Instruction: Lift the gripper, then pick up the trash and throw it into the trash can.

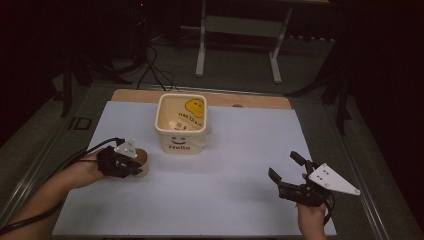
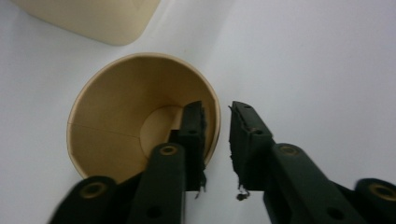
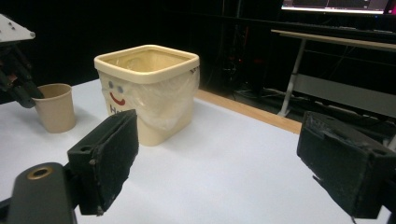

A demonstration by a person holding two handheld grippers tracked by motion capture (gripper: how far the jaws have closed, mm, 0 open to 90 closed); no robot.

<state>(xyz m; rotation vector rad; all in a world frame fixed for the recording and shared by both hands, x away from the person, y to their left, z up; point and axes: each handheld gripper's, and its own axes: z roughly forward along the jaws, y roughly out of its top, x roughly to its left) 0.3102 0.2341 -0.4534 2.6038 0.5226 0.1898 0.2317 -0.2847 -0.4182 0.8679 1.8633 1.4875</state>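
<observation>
at left-front of the white sheet [image 1: 240,200], just beside the bin [image 1: 181,125], stands the cup [image 1: 141,162], upright, mouth up. left gripper [image 1: 134,167] is down on it from the person's side. left gripper view: one jaw sits inside the cup [image 2: 116,116] against the inner wall, the other outside, with the rim wall between the two. pads look nearly on the paper wall; a sliver of gap shows on the outer side, so i cannot call it a firm pinch yet. jaws are narrow, not pressed together.

step in hand, as i read it: taking hold of the cup by its rim. likely aim is the bin, though that is a guess from the layout.

next move calls for: finishing the squeeze gently, since thin paper wall will buckle if overdone, then a straight lift so the cup does not swing on the one-sided grip.

orientation: cup's long axis runs vertical, opening to the ceiling, base flat on the sheet. right gripper view shows it [image 3: 55,106] standing straight, apart from the bin [image 3: 149,88].

right gripper [image 1: 290,172] hangs spread wide above the right-front of the sheet, holding nothing.
</observation>
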